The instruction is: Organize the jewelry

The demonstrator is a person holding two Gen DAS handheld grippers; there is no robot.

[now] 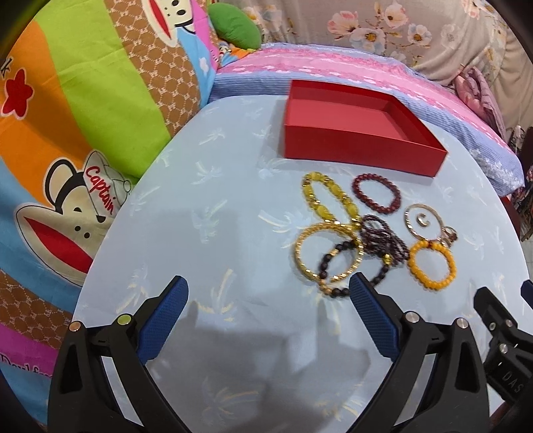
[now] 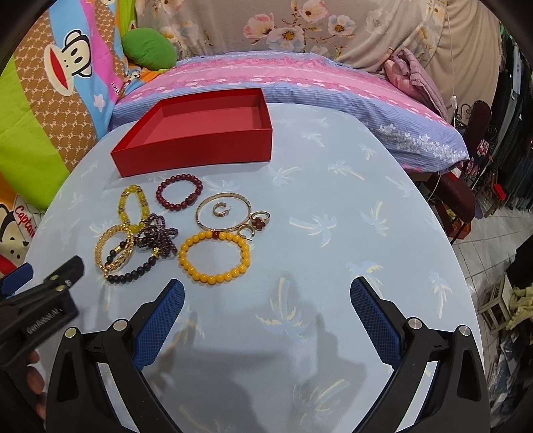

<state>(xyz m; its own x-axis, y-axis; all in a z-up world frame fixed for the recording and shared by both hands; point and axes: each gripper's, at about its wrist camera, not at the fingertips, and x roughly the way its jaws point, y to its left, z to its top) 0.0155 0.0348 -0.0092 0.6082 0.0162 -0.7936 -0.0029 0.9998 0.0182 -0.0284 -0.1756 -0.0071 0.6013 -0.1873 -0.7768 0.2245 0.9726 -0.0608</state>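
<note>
An empty red box [image 1: 359, 146] [image 2: 196, 156] sits at the far side of the round blue table [image 1: 233, 206] [image 2: 333, 206]. In front of it lies a cluster of jewelry: a dark red bead bracelet [image 1: 377, 192] [image 2: 180, 191], a yellow bead bracelet [image 1: 331, 200] [image 2: 131, 205], a gold bangle [image 1: 328, 254] [image 2: 113, 251], a black bead bracelet [image 1: 349, 269] [image 2: 133, 266], a purple bead strand [image 1: 383, 238] [image 2: 160, 236], an orange bead bracelet [image 1: 432, 266] [image 2: 215, 258], a thin metal bangle [image 1: 426, 221] [image 2: 224, 211] with an ear cuff inside, and rings [image 2: 258, 221]. My left gripper [image 1: 268, 289] [image 2: 23, 279] is open, its right fingertip just before the black bracelet. My right gripper [image 2: 266, 293] is open over bare cloth.
Bedding lies beyond the table: a cartoon monkey blanket [image 1: 83, 133] [image 2: 50, 83] at left, a pink and blue striped quilt [image 1: 333, 66] [image 2: 299, 80] behind the box, a green cushion [image 1: 238, 26] [image 2: 148, 48]. Chairs and clutter [image 2: 466, 166] stand off the table's right edge.
</note>
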